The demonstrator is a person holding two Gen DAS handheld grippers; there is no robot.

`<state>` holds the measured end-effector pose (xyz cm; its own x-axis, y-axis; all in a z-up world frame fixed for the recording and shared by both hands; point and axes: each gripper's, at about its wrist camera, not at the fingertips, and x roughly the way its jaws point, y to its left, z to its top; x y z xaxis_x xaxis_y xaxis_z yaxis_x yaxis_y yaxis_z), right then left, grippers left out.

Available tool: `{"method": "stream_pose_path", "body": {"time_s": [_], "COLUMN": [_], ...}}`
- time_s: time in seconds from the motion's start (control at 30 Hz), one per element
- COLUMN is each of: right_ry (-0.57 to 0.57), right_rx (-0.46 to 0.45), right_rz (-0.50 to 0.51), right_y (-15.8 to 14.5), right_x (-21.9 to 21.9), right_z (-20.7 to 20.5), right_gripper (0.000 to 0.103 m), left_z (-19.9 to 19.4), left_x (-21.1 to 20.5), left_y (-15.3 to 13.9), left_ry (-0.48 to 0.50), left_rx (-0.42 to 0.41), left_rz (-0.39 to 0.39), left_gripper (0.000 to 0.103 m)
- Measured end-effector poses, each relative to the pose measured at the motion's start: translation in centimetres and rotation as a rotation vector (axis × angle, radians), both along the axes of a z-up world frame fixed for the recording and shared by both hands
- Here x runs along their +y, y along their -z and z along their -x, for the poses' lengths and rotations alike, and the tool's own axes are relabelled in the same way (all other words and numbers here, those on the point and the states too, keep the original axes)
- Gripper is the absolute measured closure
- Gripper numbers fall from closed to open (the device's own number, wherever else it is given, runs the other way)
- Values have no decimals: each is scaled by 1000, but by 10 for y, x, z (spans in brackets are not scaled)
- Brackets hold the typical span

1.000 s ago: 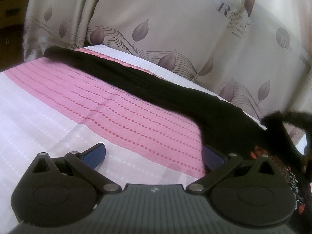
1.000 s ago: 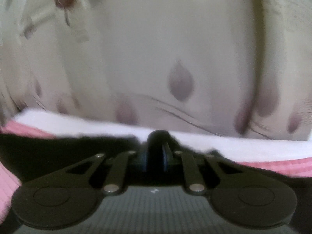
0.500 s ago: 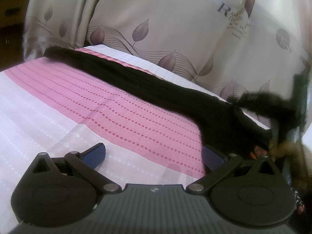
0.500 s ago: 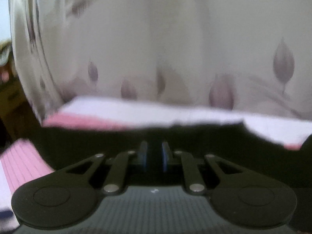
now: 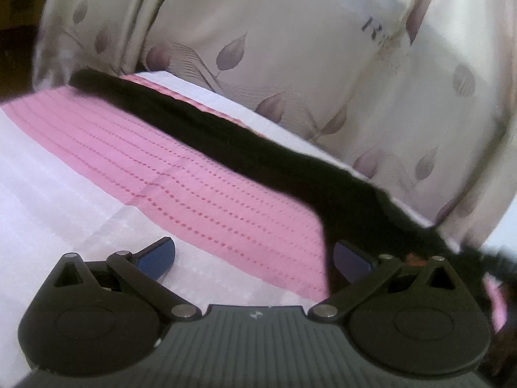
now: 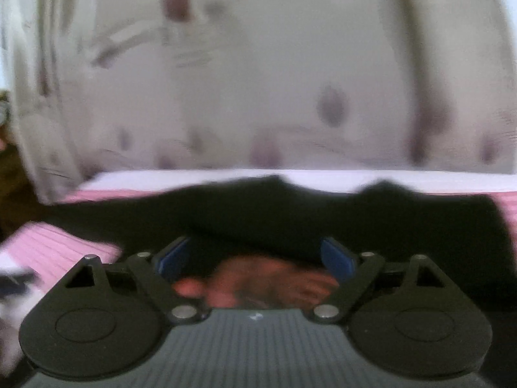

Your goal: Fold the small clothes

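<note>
A black garment (image 5: pixel 245 148) lies in a long band across the far side of a pink and white striped bed sheet (image 5: pixel 181 174). My left gripper (image 5: pixel 253 258) is open and empty, low over the sheet; its right finger sits at the garment's near edge. In the right wrist view, my right gripper (image 6: pixel 255 255) is open just above the black garment (image 6: pixel 323 216). A reddish print (image 6: pixel 258 284) on the garment shows between the fingers. This view is blurred.
A beige curtain with purple leaf print (image 5: pixel 290 48) hangs close behind the bed and shows in the right wrist view (image 6: pixel 258 80) too. Dark furniture (image 5: pixel 16 16) stands at the far left past the bed's edge.
My right gripper was shut on a fold of the black garment and carried it left; it is now open and the fold lies flat. The left gripper stayed open and shifted slightly.
</note>
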<state>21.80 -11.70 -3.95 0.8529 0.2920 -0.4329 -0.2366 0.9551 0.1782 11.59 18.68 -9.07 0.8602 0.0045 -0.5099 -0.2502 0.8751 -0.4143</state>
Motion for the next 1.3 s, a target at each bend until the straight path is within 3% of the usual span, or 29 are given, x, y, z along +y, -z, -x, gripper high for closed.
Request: {"method": "stream_pose_path", "body": {"time_s": [0.07,0.13,0.23,0.37,0.5,0.6,0.7,0.8,0.87,0.93,0.97,1.03,1.1,1.3], "right_ry": [70,87,79,45,30,28,25,23,21,23,25,30,33,109], "right_rx": [12,37,43,21,12,19,25,27,29,27,25,18,15,-31], "right_rz": [41,3,-45,-27,0,2,3,7,5,4,0,-14,-50,-257], "right_y": [9,21,26,28,28,28,29,30,30,30,30,30,30,31], "right_x": [-13,-23,-26,-21,-14,-13,-13,-12,-13,-13,-13,-16,-21,-57], "right_z": [5,7,7,11,14,12,12,11,10,11,11,12,11,19], "right_gripper": [14,14,13,10,10,10,10,9,9,9,9,9,9,9], "left_z": [-1,-3,-9,-18,-34,-55,-74,-94,-108,-122,-129,-125,-125,-125], "left_x": [13,27,55,110,171,215,248,266,268,265,267,267,254,164], "left_y": [-3,-10,-29,-49,-47,-38,-30,-28,-27,-26,-22,-25,-46,-135], "left_ry": [-5,-17,-62,-102,-150,-151,-226,-270,-273,-270,-247,-274,-270,-88], "left_rx": [-9,9,72,83,77,82,63,52,55,83,126,63,11,-167], "left_rz": [71,106,57,18,32,146,214,222,188,125,138,178,132,76], "left_gripper": [0,0,0,0,3,12,15,15,18,78,97,98,98,98]}}
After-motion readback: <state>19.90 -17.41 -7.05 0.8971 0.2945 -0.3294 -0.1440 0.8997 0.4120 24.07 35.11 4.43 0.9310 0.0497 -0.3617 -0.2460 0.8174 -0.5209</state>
